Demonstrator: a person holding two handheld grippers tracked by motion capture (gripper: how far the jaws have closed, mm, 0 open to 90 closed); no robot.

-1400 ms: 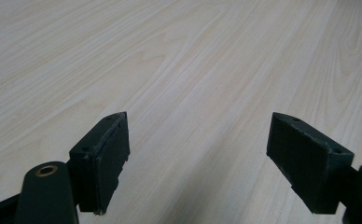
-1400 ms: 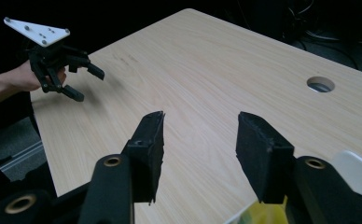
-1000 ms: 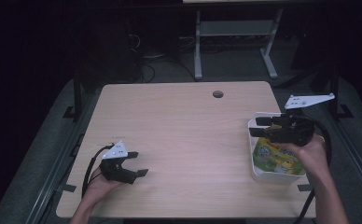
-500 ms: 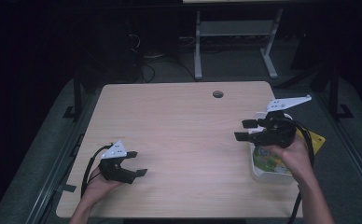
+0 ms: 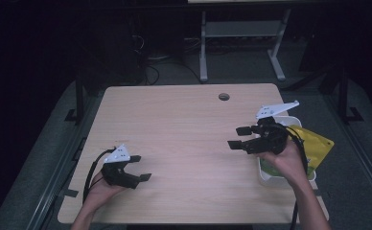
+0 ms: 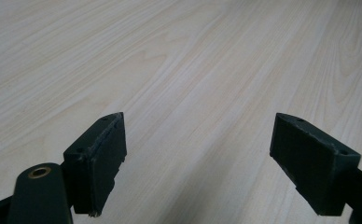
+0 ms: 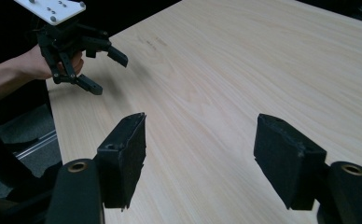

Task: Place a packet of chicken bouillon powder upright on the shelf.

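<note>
High view shows your right gripper (image 5: pixel 241 137) held above the table (image 5: pixel 184 129) at about four o'clock from its middle, pointing toward nine o'clock. Its jaws stand wide with nothing between them, and they have just been opening further. Your right hand (image 5: pixel 284 158) wraps the body from behind, over the near part of a white tray (image 5: pixel 292 120) that sits at the table's right edge. A yellow bag (image 5: pixel 316 146) lies at the tray's three o'clock side, partly over its rim and sticking past the table edge. Something green (image 5: pixel 269 168) shows inside the tray under your hand; you cannot tell what it is.

Your left gripper (image 5: pixel 138 168) sits low at about seven o'clock on the table, well apart from the right one, with its jaws wide and bare wood between them. Your left hand (image 5: pixel 100 184) grips it from the near edge.

Right gripper view looks along its own spread jaws across the bare tabletop, with the left gripper (image 7: pixel 105 67) at about ten o'clock near the table's far corner. Left gripper view shows plain wood grain between its spread jaws.
</note>
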